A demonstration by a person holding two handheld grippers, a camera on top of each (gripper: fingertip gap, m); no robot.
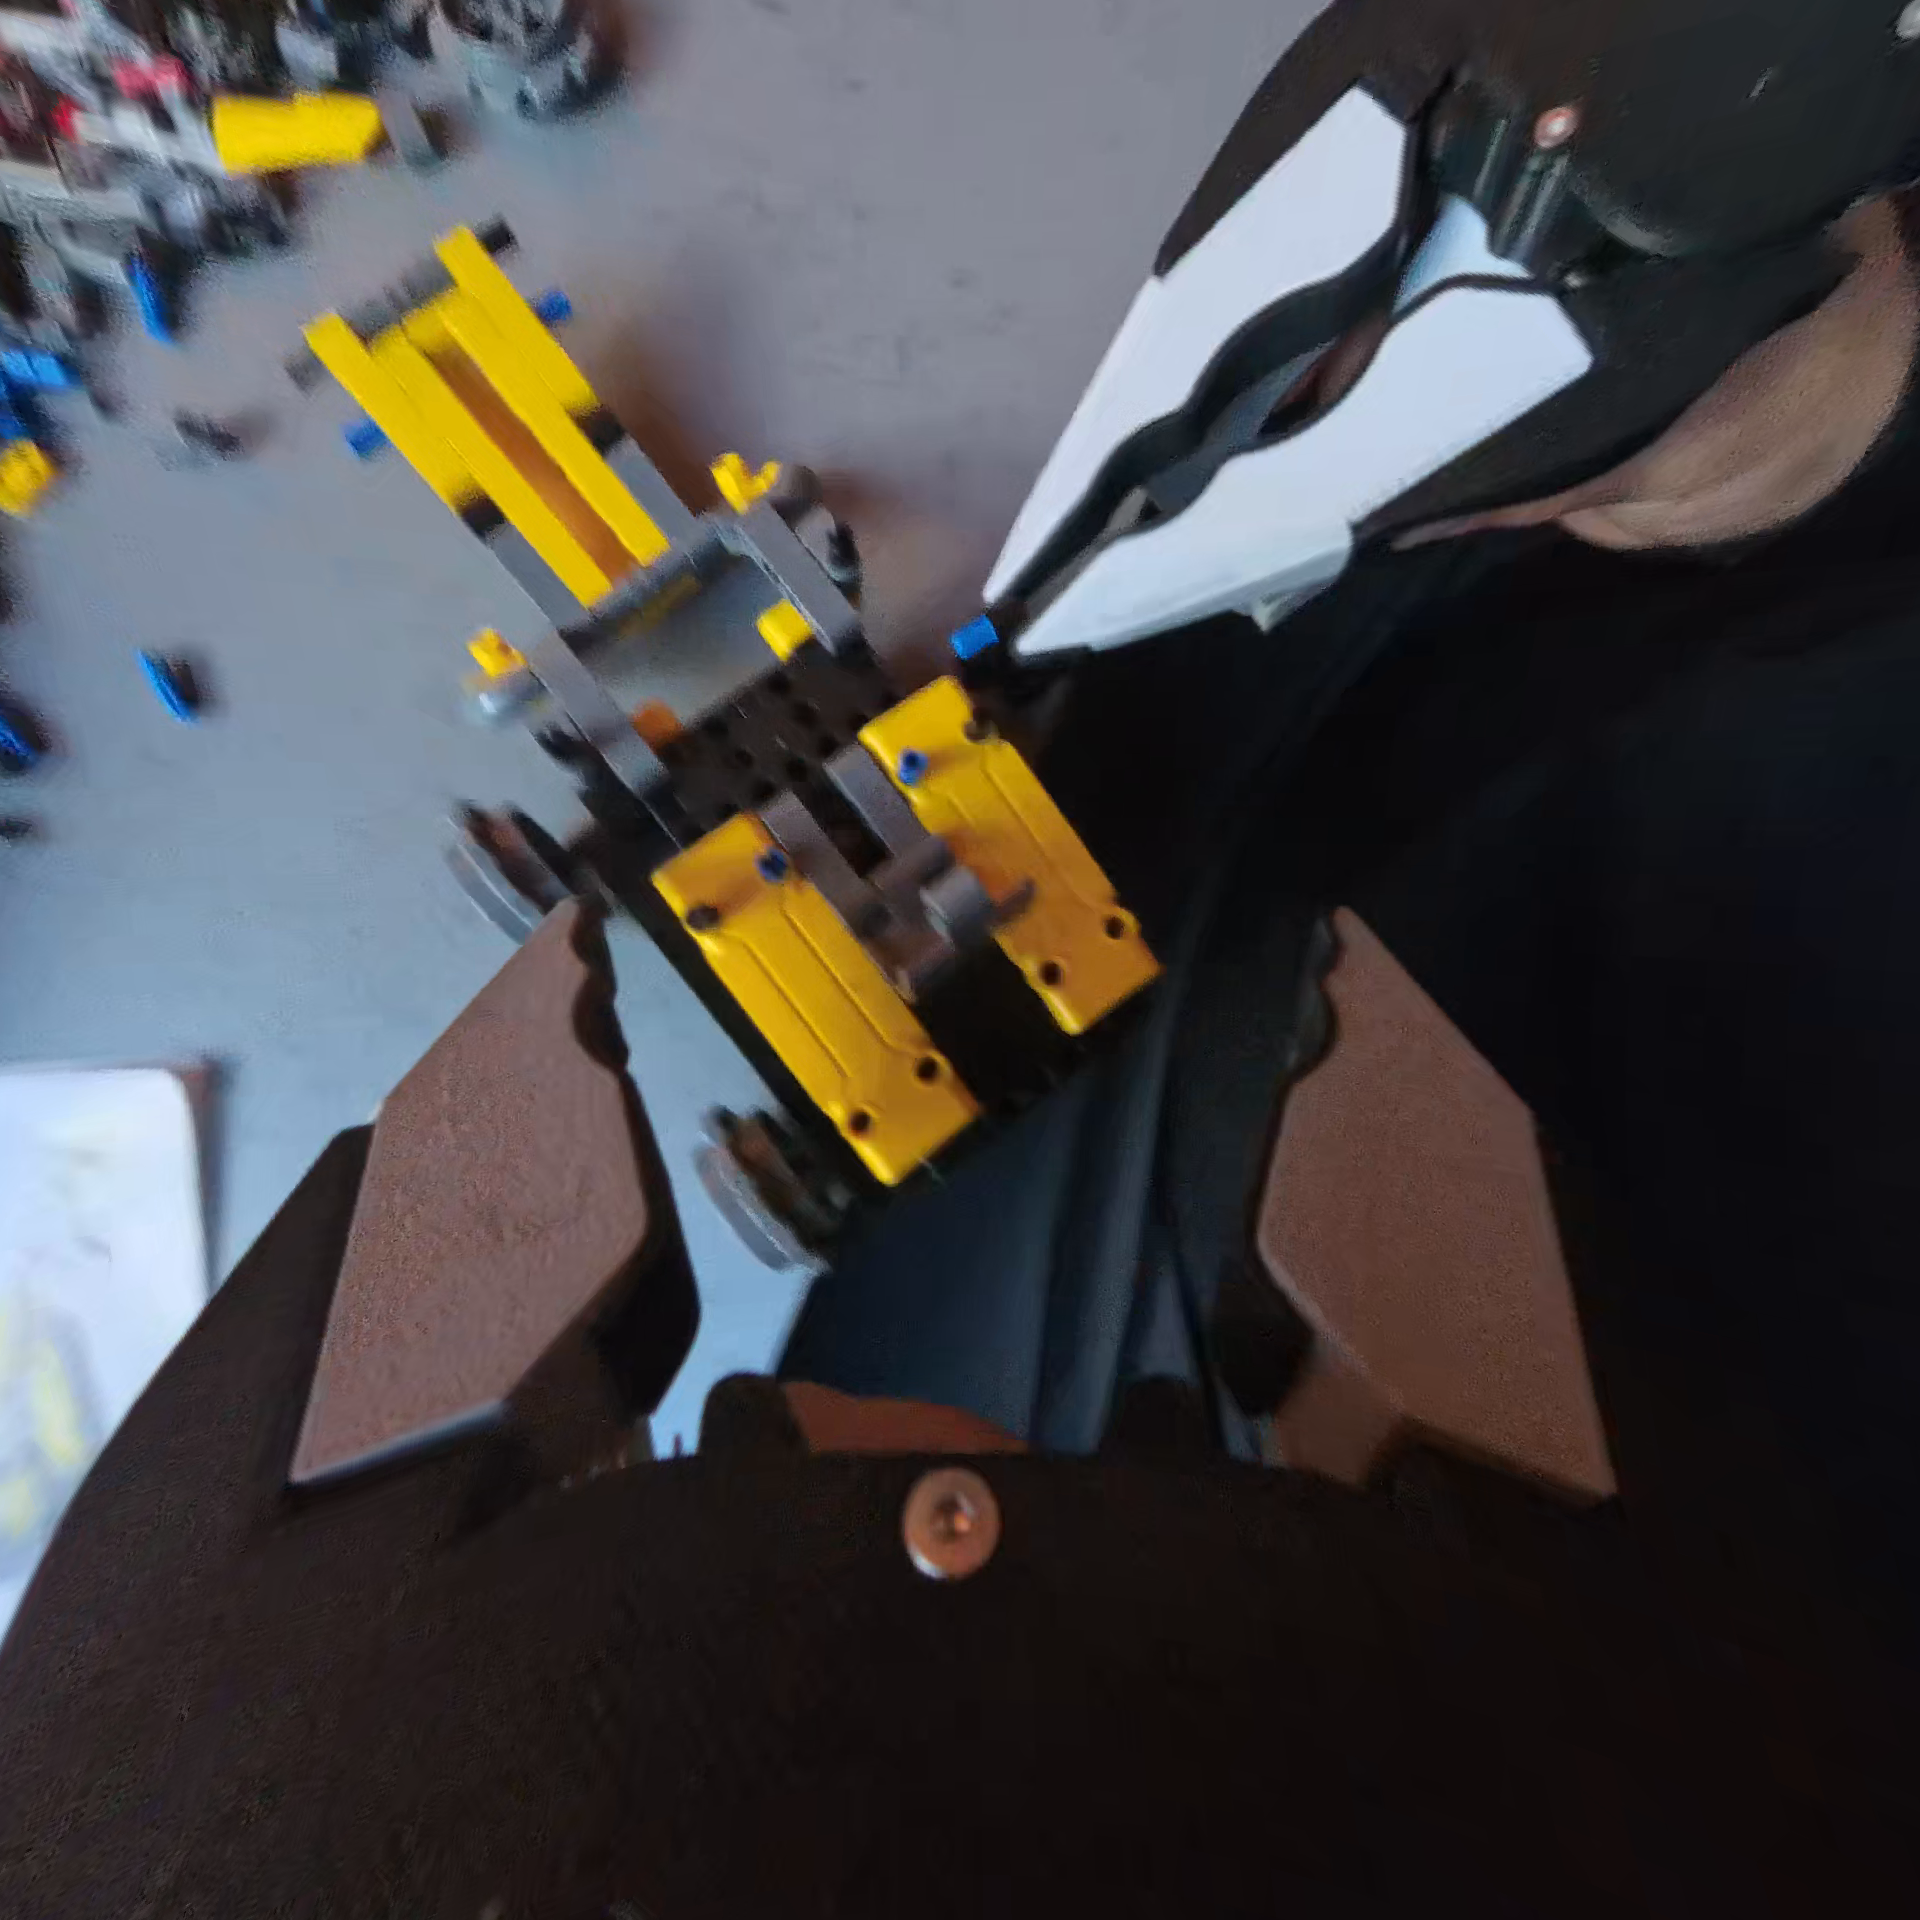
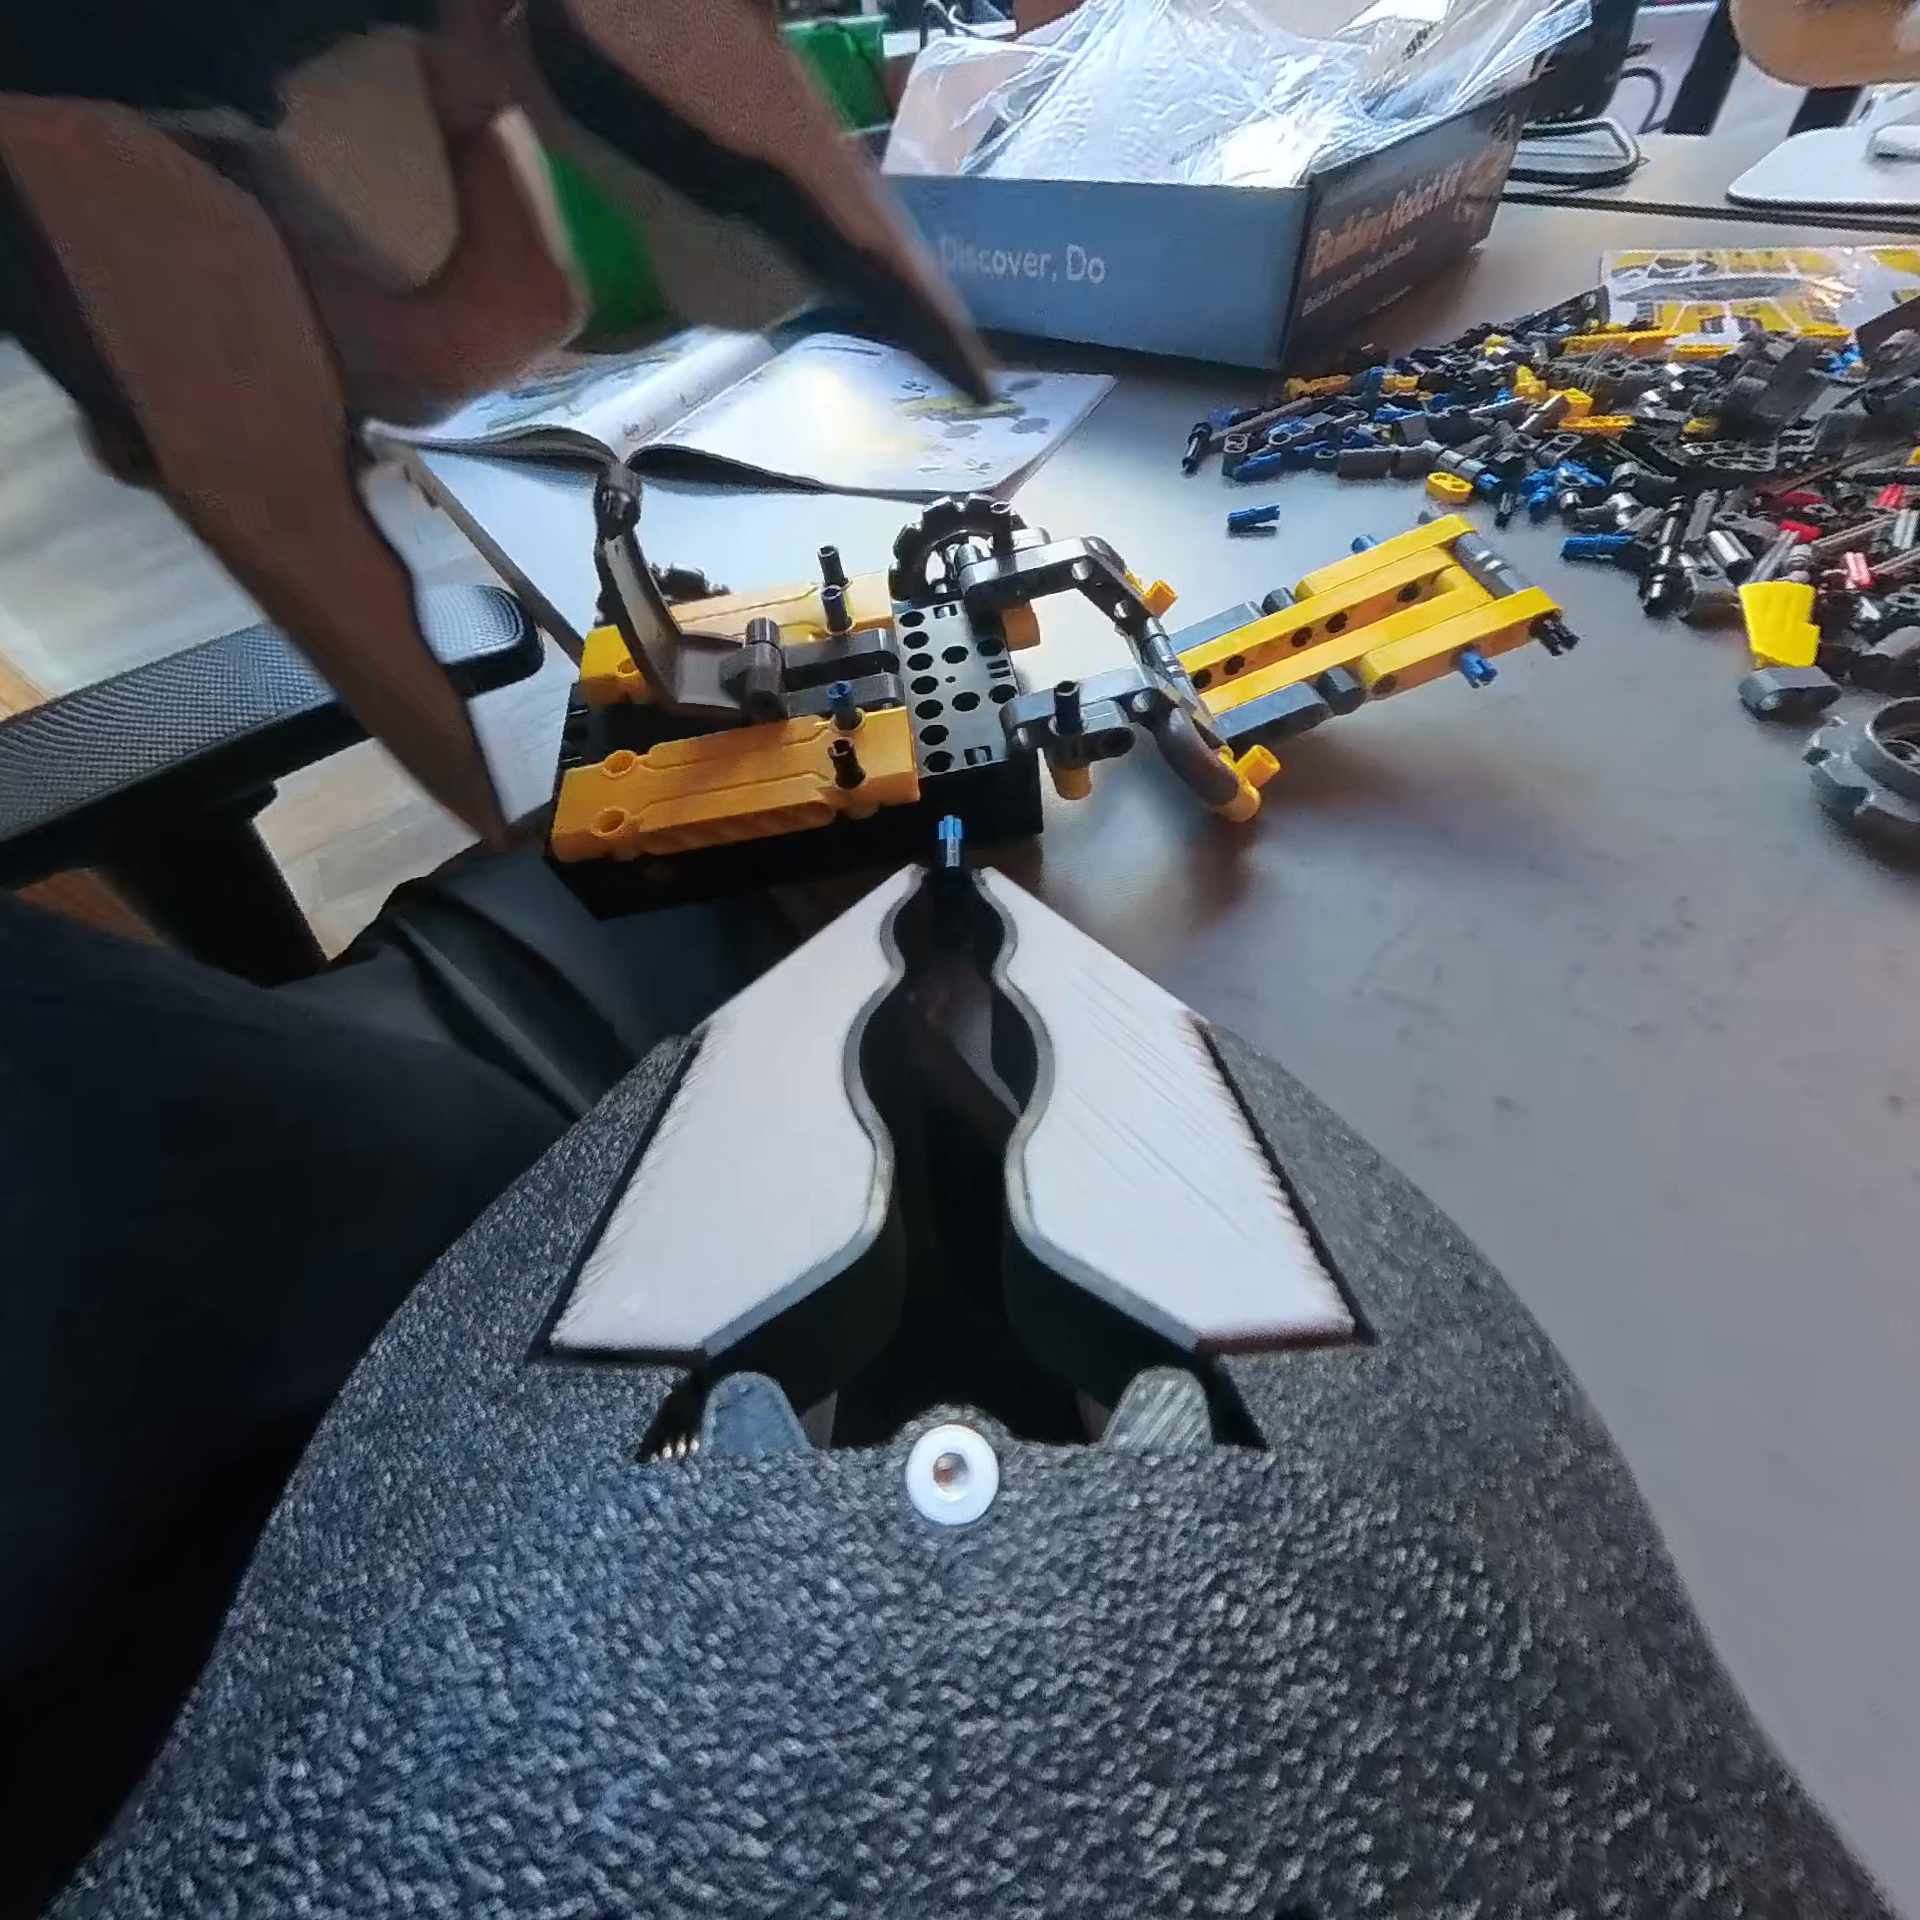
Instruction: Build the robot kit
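Jaws of the right gripper (image 2: 950,871) pinch a tiny blue peg (image 2: 948,831) just beside the yellow toy truck (image 2: 831,717) on the table (image 2: 1455,1039). Left gripper (image 1: 966,925) is spread wide by the truck. Many loose pieces (image 2: 1662,457) lie unused.

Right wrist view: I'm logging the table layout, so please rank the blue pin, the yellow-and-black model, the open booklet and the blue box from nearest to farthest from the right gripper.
1. Blue pin, pinched at the tips of the right gripper.
2. Yellow-and-black model, just ahead.
3. Open booklet, behind the model, slightly left.
4. Blue box, farthest, at the back.
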